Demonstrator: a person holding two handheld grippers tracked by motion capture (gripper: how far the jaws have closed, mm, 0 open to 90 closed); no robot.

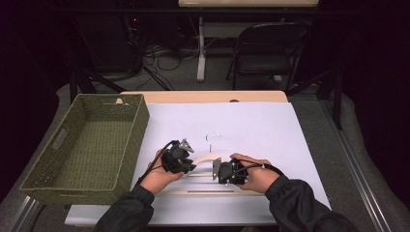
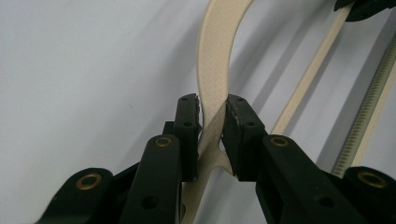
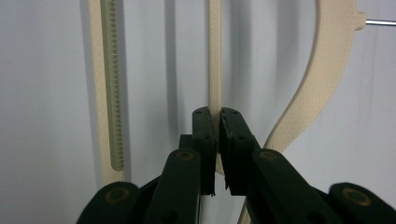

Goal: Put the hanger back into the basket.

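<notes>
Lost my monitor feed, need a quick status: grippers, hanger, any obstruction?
Left gripper shut on hanger shoulder. Right gripper shut on its thin crossbar. Hanger on white sheet, basket off to the left. Nothing in the way.

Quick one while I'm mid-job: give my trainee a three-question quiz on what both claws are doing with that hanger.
1. True or false: the left claw is shut on the curved shoulder of the cream wooden hanger.
2. What does the right claw grip? A) metal hook B) thin middle bar C) ridged bottom bar
3. Fill in: the green woven basket sits to the person's ____.

Key: 1 true; 2 B; 3 left.
</notes>
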